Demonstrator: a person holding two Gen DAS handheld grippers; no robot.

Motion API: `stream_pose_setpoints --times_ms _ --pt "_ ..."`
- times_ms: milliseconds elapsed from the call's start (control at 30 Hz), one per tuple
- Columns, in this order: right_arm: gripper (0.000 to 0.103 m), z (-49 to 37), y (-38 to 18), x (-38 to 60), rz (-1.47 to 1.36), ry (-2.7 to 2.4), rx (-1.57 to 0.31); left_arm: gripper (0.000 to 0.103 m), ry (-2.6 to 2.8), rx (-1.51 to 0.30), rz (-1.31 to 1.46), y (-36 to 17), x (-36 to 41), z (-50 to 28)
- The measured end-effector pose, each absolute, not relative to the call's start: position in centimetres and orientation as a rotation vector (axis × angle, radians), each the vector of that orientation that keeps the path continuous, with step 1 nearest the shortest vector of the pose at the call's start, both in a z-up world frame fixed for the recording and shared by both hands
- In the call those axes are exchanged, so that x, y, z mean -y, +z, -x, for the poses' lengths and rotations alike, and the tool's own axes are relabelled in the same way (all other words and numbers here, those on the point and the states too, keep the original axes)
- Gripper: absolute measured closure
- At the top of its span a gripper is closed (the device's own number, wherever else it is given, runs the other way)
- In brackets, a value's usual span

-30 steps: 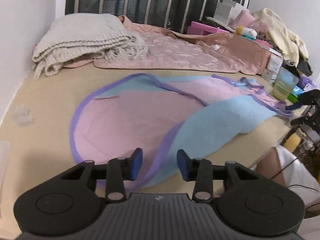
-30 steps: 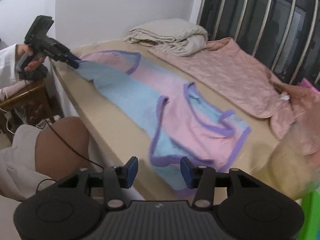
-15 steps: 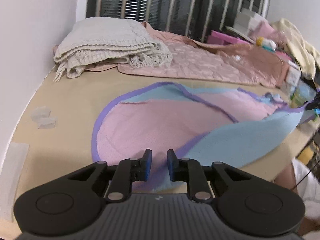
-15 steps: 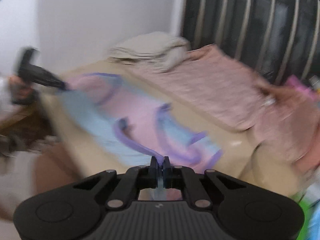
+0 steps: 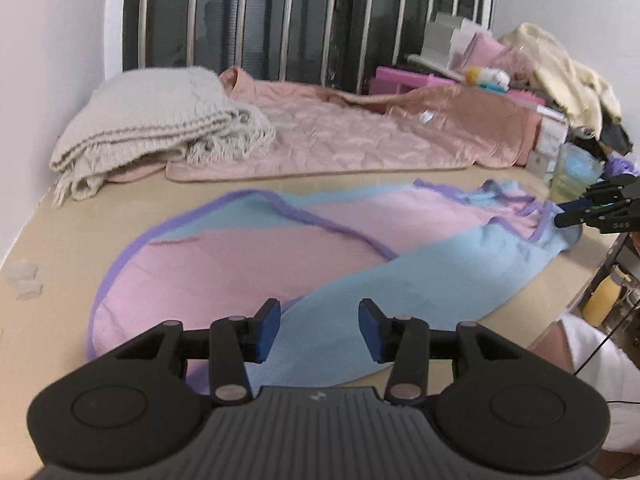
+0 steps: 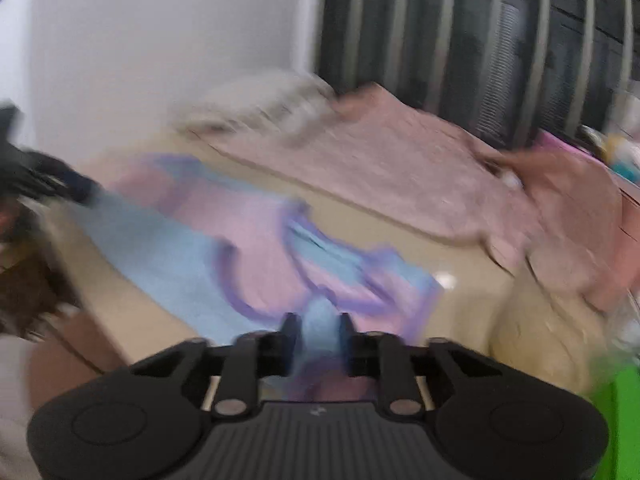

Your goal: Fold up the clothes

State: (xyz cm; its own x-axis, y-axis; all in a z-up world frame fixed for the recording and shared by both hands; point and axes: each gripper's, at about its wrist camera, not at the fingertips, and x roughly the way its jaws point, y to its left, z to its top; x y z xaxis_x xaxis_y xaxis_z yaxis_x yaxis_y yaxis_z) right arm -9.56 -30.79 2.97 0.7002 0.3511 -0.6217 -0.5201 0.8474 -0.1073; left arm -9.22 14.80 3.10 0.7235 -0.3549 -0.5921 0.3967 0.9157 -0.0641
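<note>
The right gripper pinches a fold of the pink and blue garment.

The picture is blurry. Blue cloth bunches up between the two black fingers, and the jaws are opening a little. The rest of the garment lies spread on the tan bed ahead of the gripper, with purple trim along its edges. Far ahead and to the left, the left gripper is at the garment's other end. A pink quilt lies ahead to the right, with a grey blanket beyond it.
</note>
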Motion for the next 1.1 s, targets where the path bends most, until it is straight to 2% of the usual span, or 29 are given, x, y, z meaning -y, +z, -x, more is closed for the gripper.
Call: stream_pose_setpoints --times_ms 67,167,233,300,367,433,600,800,867,933,1000,1033,1067,1100 --pt "0.09 9.3 2.5 32.0 0.229 0.444 -0.635 0.059 -0.384 -0.659 -0.042 2.5 -15.5 9.0" --pt "0.078 10.6 3.4 33.3 0.113 0.47 -0.56 0.058 -0.368 -0.672 0.067 3.6 -16.9 9.0" --pt "0.062 11.3 4.6 32.8 0.095 0.497 -0.506 0.057 -0.362 -0.663 0.143 5.5 -17.6 8.6" --pt "0.062 10.4 5.7 31.4 0.113 0.509 -0.499 0.048 -0.378 -0.64 0.161 8.1 -17.0 7.3" --pt "0.062 7.6 6.3 28.8 0.134 0.517 -0.534 0.035 -0.409 -0.607 0.112 9.9 -15.7 5.1" --pt "0.062 4.2 6.7 25.7 0.163 0.525 -0.587 0.034 -0.437 -0.633 0.04 10.2 -14.6 1.7" --pt "0.062 -4.2 6.3 20.1 0.131 0.518 -0.737 0.036 -0.384 -0.861 0.099 7.0 -14.2 -6.9" --pt "0.062 -9.0 3.9 18.1 0.116 0.456 -0.865 0.036 -0.363 -0.837 0.103 5.4 -14.6 -9.9" --pt "0.067 -9.1 3.0 18.3 0.109 0.472 -0.891 0.037 -0.373 -0.886 0.106 4.4 -14.8 -10.6" --pt "0.096 -8.6 2.4 18.1 0.129 0.489 -0.883 0.041 -0.383 -0.881 0.095 3.9 -14.9 -10.6" --pt "0.096 -8.3 2.4 18.0 0.137 0.5 -0.866 0.053 -0.374 -0.874 0.101 3.7 -14.9 -10.7" --pt "0.097 -8.1 2.4 18.0 0.137 0.503 -0.857 0.08 -0.376 -0.88 0.11 3.6 -14.9 -10.9" --pt "0.097 -7.9 2.4 18.0 0.137 0.508 -0.844 0.101 -0.379 -0.886 0.118 3.5 -15.0 -11.0" --pt "0.097 -7.6 2.6 18.0 0.137 0.515 -0.82 0.101 -0.382 -0.893 0.127 3.3 -15.0 -11.1"
